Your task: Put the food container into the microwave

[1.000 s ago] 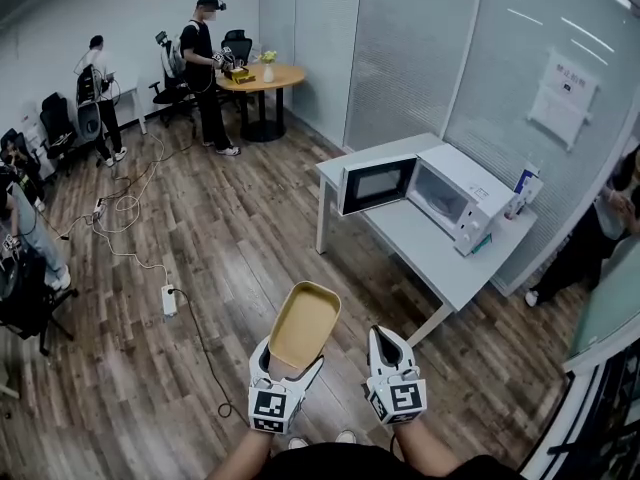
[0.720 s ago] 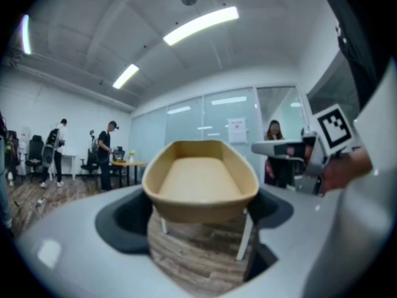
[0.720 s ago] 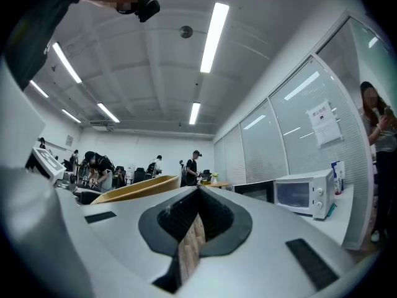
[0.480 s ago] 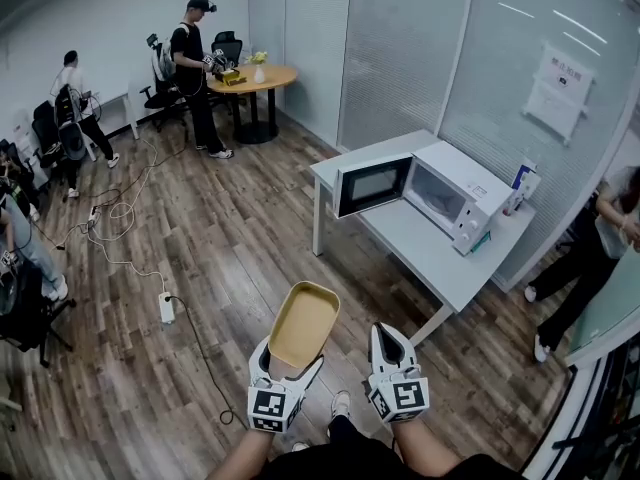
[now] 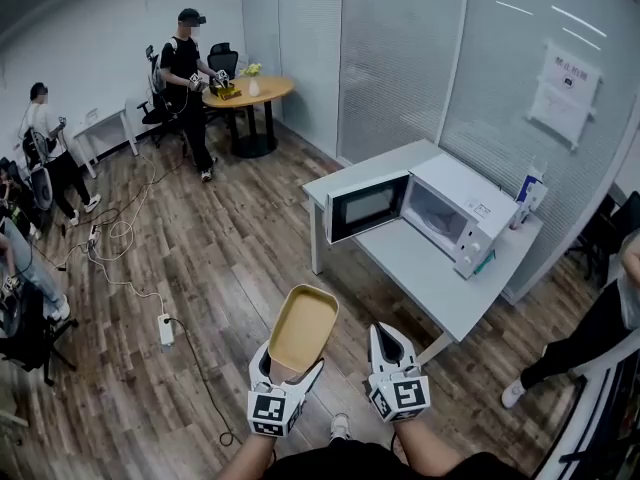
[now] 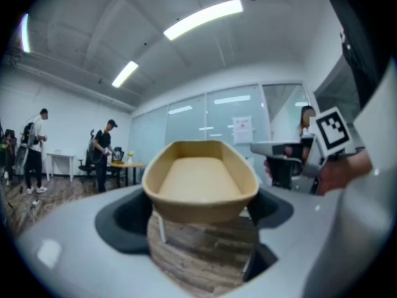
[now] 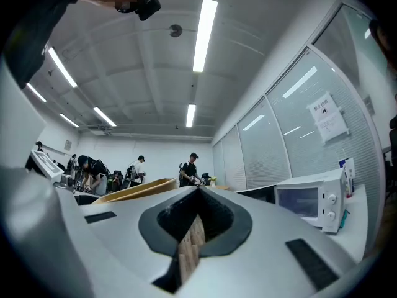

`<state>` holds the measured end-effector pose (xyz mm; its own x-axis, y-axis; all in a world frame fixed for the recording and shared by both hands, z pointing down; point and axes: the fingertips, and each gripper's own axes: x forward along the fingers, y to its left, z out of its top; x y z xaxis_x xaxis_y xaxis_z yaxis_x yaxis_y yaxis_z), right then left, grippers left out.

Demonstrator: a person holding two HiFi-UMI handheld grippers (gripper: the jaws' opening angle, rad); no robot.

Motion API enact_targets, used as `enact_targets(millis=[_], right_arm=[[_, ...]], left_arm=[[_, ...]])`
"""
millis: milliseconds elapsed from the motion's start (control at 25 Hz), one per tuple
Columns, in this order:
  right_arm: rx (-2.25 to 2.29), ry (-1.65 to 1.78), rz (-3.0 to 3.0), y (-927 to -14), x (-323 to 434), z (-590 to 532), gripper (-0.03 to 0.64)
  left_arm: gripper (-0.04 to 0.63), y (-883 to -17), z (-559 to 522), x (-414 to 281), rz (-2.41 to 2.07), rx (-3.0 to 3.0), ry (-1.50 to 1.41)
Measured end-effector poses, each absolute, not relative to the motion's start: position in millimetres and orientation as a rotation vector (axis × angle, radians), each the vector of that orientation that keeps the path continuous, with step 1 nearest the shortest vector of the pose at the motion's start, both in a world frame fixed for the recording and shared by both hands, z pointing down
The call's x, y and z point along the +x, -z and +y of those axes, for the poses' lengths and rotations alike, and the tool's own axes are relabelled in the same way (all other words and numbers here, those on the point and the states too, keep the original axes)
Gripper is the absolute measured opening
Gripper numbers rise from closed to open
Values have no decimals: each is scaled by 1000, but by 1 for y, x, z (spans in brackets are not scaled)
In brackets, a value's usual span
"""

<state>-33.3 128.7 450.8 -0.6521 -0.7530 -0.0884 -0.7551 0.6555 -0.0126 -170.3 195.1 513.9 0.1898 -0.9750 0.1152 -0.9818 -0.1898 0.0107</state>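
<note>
- Left gripper view: the left gripper (image 6: 201,219) clamps the near end of an empty tan food container (image 6: 200,177), held level in mid-air.
- The right gripper (image 7: 197,213) is closed on nothing.
- The container looks light and thin-walled, so the end grip likely suffices.
- The open microwave (image 5: 440,208) waits on the bench (image 5: 420,258), well apart.

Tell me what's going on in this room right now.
A person stands holding a gripper in each hand. The left gripper is shut on an empty tan container, held out in front. The right gripper is shut and holds nothing. Ahead, a white microwave sits on a table with its door swung open. The container is not in the microwave yet.
</note>
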Motion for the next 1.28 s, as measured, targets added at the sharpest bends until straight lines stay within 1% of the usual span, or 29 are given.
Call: enact_targets(millis=[320, 680, 960, 1280], right_arm=[[-1258, -47, 2798, -451, -18, 66, 5], [-1240, -50, 2821, -459, -5, 31, 5], [-1242, -63, 2820, -458, -13, 13, 5], [-1309, -123, 2793, -451, -34, -35, 5]], left_arm=[[477, -510, 130, -156, -1943, 2364, -150], [477, -514, 96, -146, -1936, 2361, -183], [477, -523, 73, -146, -1891, 2378, -197], [477, -519, 18, -165, -1840, 2442, -158]])
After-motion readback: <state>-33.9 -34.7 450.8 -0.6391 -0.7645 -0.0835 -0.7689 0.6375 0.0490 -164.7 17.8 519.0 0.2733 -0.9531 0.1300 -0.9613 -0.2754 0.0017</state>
